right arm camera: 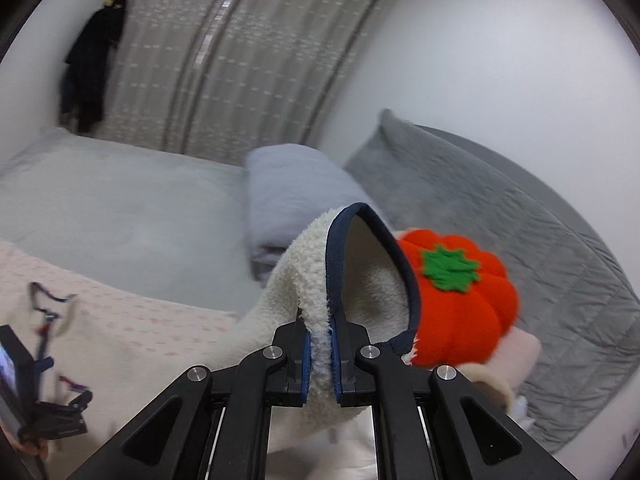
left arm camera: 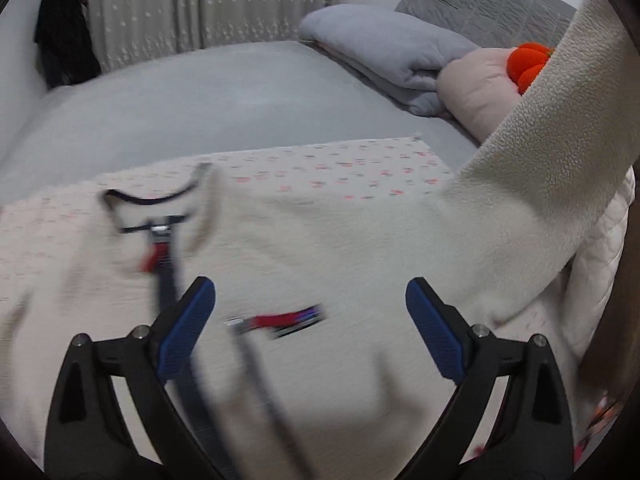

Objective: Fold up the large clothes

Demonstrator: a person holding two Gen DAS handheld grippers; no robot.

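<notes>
Right wrist view, nearest first: right tool (right arm camera: 320, 356) clamped tight on the navy-bound cuff (right arm camera: 372, 264) of the fleece jacket (right arm camera: 288, 280), blue pads pressed into the pile on both sides. Cuff raised clear of the bed, presumably so the sleeve can be carried across the body for a fold. Just behind the cuff: orange pumpkin plush (right arm camera: 460, 296), resting on a pink cushion near the head of the bed. Beyond that, folded grey blanket (right arm camera: 292, 184) and quilted grey pillow (right arm camera: 500, 208) against the wall. Left tool visible at lower left edge, holding nothing.

Left wrist view: left tool (left arm camera: 310, 328) spread wide, nothing between the pads, hovering over the jacket body. Jacket (left arm camera: 320, 240) lying front-up on a pink patterned blanket (left arm camera: 360, 168) at the near edge of the bed; zip and red tab visible, heavily blurred. Collar towards the left. Lifted sleeve (left arm camera: 540, 128) running up and out at the right, taut.

Judged: early sleeve fold; empty left tool likely placed to pin or grip the body while the sleeve is laid over. Grey bedsheet (left arm camera: 220, 96) bare beyond. Curtain and dark hanging garment at the far wall.
</notes>
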